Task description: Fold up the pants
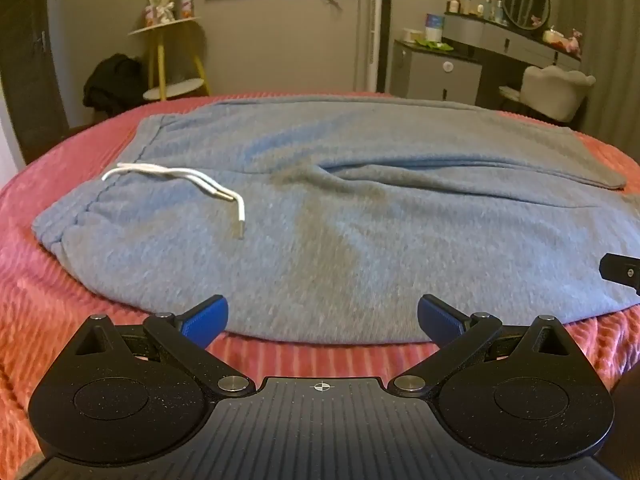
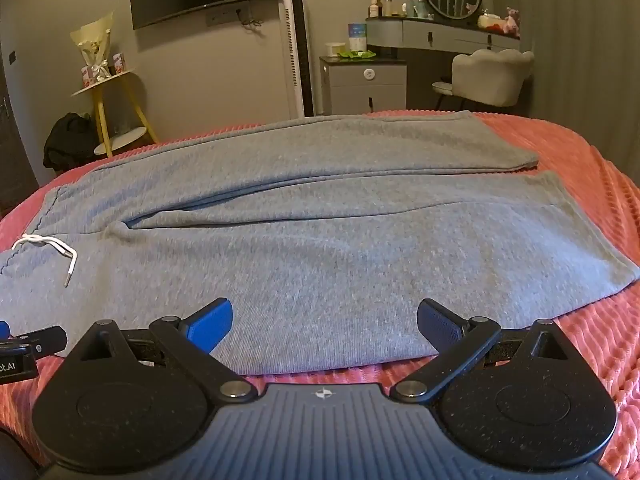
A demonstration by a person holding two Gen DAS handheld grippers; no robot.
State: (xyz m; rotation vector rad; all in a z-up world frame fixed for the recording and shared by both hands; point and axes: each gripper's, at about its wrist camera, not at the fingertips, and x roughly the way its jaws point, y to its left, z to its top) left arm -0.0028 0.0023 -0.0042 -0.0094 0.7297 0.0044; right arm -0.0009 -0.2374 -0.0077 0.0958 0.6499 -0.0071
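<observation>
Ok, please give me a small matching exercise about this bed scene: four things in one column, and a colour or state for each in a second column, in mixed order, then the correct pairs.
Column one:
1. pants
2. drawstring
3. bedcover
4. left gripper

Column two:
a. white, lying loose on the fabric
b. grey, spread flat, legs side by side
c. jaws wide open, nothing held
d. red-pink, ribbed

Pairs: 1-b, 2-a, 3-d, 4-c
</observation>
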